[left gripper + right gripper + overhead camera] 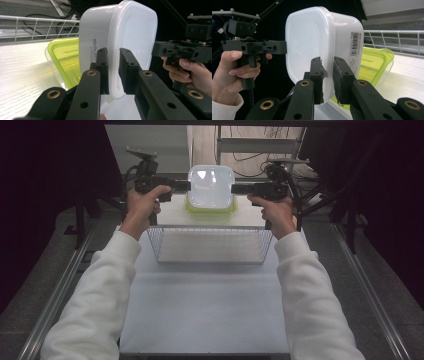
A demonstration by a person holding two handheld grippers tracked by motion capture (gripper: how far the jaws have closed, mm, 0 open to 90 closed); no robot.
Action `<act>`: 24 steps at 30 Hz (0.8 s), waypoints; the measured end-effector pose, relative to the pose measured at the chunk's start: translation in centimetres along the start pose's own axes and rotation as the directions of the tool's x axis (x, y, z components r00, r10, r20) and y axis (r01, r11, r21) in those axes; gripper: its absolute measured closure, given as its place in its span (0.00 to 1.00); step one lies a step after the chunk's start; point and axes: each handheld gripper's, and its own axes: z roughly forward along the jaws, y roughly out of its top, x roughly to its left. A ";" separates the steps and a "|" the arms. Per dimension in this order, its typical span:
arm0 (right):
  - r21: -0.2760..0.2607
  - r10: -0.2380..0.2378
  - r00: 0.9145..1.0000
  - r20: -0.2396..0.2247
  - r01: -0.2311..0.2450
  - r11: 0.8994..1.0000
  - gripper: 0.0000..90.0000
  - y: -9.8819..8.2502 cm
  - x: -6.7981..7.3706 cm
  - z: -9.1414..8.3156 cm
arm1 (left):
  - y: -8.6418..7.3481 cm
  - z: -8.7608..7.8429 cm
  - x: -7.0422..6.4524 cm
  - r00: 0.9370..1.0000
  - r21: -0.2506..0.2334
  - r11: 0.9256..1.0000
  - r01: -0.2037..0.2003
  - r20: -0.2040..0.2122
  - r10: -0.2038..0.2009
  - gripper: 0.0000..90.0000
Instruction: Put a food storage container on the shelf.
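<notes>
Above green-rimmed tub (211, 208): smooth, round-cornered white container (211, 186)

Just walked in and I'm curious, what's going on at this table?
A person holds a gripper in each hand, and both are clamped on a white container: the left gripper on one rim, the right gripper on the opposite one. The container sits above a green-lidded container, past a wire basket on the table.

Dark curtains (45, 195) on both sides, grey floor (380, 285) under the white table (205, 305), pale wall (150, 145) behind
</notes>
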 end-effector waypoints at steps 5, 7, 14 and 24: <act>0.010 0.027 1.000 -0.001 -0.027 1.000 0.86 0.2 -0.1 0.1 | 0.2 0.1 0.4 0.999 0.005 0.999 0.032 0.011 -0.032 0.88; 0.021 0.050 0.999 -0.003 -0.050 0.999 0.86 0.5 -0.3 0.2 | 0.5 0.2 0.5 0.999 0.013 0.999 0.052 0.014 -0.052 0.88; 0.061 0.137 0.990 0.010 -0.138 0.989 0.83 1.8 -1.2 0.9 | 1.6 0.8 1.5 0.990 0.034 0.990 0.136 0.033 -0.137 0.88; 0.089 0.261 0.965 0.000 -0.260 0.962 0.81 2.8 -2.7 1.7 | 2.4 1.7 3.3 0.972 0.030 0.975 0.221 0.076 -0.223 0.86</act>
